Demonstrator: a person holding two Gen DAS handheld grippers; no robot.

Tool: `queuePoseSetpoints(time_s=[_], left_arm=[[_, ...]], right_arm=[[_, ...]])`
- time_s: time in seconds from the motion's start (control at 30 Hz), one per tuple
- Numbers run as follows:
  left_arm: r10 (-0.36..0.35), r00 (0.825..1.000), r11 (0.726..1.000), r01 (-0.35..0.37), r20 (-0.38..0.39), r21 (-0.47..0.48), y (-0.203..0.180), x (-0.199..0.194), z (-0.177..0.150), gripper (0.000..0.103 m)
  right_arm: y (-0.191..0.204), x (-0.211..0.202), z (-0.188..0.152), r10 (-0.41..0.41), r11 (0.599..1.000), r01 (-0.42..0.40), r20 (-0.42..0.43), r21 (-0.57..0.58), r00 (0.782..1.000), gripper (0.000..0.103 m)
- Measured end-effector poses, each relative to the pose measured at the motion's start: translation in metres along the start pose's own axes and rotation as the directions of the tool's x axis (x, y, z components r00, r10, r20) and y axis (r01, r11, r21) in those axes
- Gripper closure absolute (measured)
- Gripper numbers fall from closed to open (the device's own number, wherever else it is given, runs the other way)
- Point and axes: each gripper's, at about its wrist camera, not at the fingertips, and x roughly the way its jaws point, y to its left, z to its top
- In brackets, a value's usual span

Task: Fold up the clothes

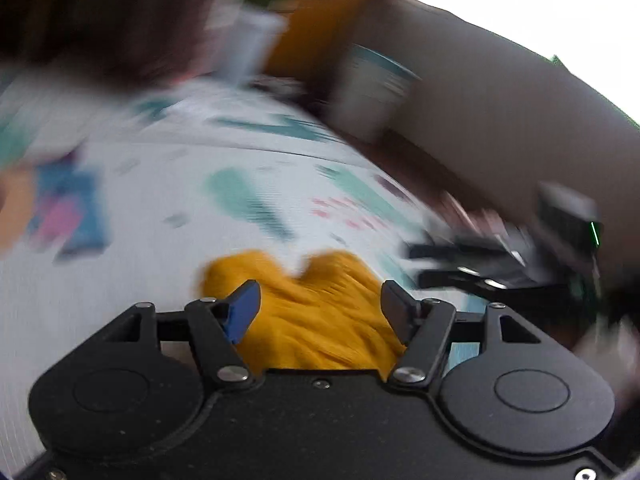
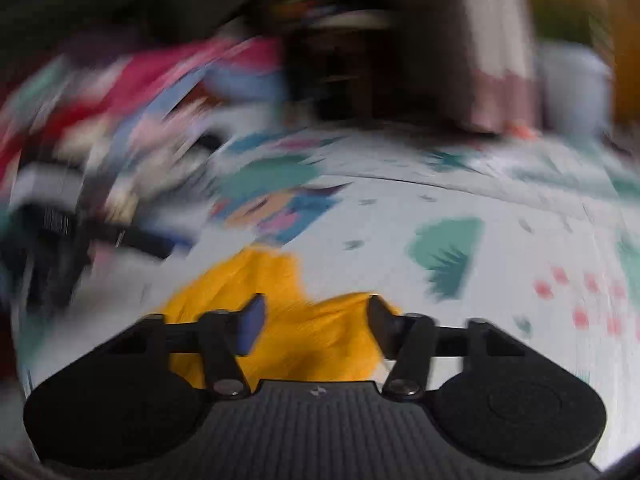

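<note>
Mustard-yellow garment (image 1: 320, 320) lies bunched on the patterned bedsheet (image 1: 168, 184), between both wide-spread tongs, left (image 1: 320, 306) and right (image 2: 316, 320), apparently positioned to pinch its edges for folding.

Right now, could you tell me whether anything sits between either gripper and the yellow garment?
Nothing visible does: the yellow garment lies directly between the open fingers of the left gripper, and likewise at the right gripper.

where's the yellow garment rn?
In both wrist views the yellow garment lies bunched on the patterned white sheet, directly under the open left gripper and open right gripper.
</note>
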Motion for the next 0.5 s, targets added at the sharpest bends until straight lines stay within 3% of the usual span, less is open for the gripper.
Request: queuePoseSetpoints(time_s=[0.07,0.13,0.2,0.27,0.33,0.43,0.5], left_arm=[[-0.003,0.999,0.998,0.006,-0.055,0.057,-0.01,0.016,-0.015,0.037],[0.016,0.993,0.997,-0.007,-0.114,0.072,-0.013,0.032,-0.03,0.037],[0.059,0.984,0.989,-0.034,-0.17,0.146,-0.014,0.044,-0.042,0.037],[0.047,0.984,0.993,-0.027,-0.17,0.118,-0.006,0.048,-0.045,0.035],[0.054,0.984,0.986,-0.026,-0.168,0.166,-0.006,0.05,-0.048,0.035],[0.057,0.98,0.987,-0.026,-0.193,0.161,-0.01,0.047,-0.041,0.035],[0.059,0.981,0.988,-0.03,-0.187,0.153,-0.017,0.035,-0.029,0.035]], right_arm=[[0.018,0.006,-0.011,0.006,0.994,-0.009,-0.033,-0.11,0.999,0.06],[0.024,0.014,-0.024,0.012,0.991,-0.02,-0.066,-0.13,0.998,0.06],[0.018,0.027,-0.033,0.022,0.996,-0.032,-0.125,-0.079,0.992,0.059],[0.014,0.031,-0.047,0.028,0.996,-0.036,-0.107,-0.077,0.994,0.059],[0.019,0.03,-0.053,0.016,0.992,-0.027,-0.086,-0.127,0.996,0.058],[0.025,0.026,-0.039,-0.006,0.989,-0.01,-0.111,-0.147,0.994,0.059],[0.025,0.023,-0.034,-0.023,0.988,0.01,-0.081,-0.155,0.996,0.059]])
